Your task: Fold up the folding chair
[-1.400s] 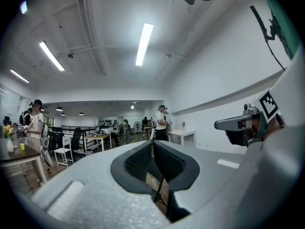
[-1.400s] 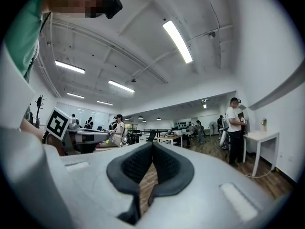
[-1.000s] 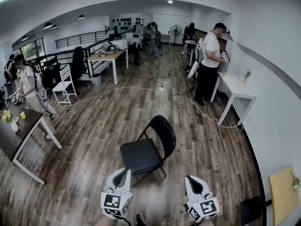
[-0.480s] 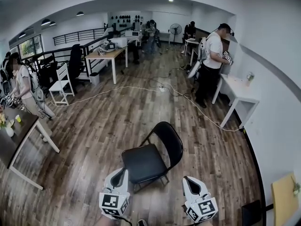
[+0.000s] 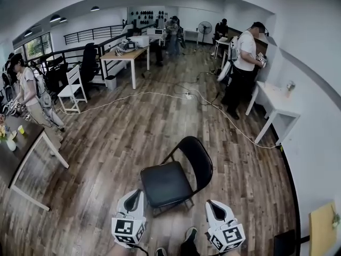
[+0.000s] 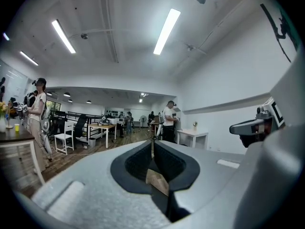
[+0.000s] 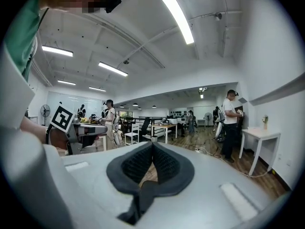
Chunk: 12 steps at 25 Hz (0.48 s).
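Observation:
An unfolded black folding chair (image 5: 169, 183) stands on the wood floor in the head view, its curved backrest (image 5: 197, 157) at the right. My left gripper (image 5: 135, 194) hovers just short of the seat's near-left corner, apart from it. My right gripper (image 5: 212, 205) hangs off the chair's near-right side, below the backrest. Both are shut and hold nothing. In the left gripper view the left gripper (image 6: 152, 145) points level across the room, as the right gripper (image 7: 152, 146) does in its own view. Neither of those views shows the chair.
A dark table (image 5: 15, 156) with cups stands at the left and a white table (image 5: 278, 103) against the right wall. A white cable (image 5: 160, 95) runs across the floor. One person (image 5: 243, 68) stands at the right, another (image 5: 32, 95) at the left. My shoe (image 5: 189, 238) shows below the chair.
The chair sits lower and nearer in the head view as I have stepped toward it. Both grippers came closer to its seat, still shut. A shoe has appeared at the bottom.

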Each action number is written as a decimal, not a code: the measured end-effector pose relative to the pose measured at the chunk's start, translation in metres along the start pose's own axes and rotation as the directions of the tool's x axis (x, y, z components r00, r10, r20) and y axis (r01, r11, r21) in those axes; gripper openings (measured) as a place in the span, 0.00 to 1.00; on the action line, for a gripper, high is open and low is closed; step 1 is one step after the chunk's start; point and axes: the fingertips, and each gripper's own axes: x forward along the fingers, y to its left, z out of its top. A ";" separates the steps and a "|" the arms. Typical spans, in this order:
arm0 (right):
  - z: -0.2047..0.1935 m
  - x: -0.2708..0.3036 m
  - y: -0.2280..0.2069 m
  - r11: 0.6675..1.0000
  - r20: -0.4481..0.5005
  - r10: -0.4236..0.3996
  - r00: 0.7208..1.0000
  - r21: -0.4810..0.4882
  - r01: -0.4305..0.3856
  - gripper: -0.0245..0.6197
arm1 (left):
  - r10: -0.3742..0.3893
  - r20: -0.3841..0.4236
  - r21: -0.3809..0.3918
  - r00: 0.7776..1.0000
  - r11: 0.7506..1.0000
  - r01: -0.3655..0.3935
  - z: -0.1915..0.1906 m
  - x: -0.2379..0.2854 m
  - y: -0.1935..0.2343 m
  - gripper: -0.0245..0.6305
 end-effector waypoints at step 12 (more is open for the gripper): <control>0.019 0.093 -0.099 0.997 0.101 0.075 0.992 -0.001 -0.075 0.04 | 0.120 0.028 0.044 0.992 0.992 -0.121 0.020 0.087 0.005 0.07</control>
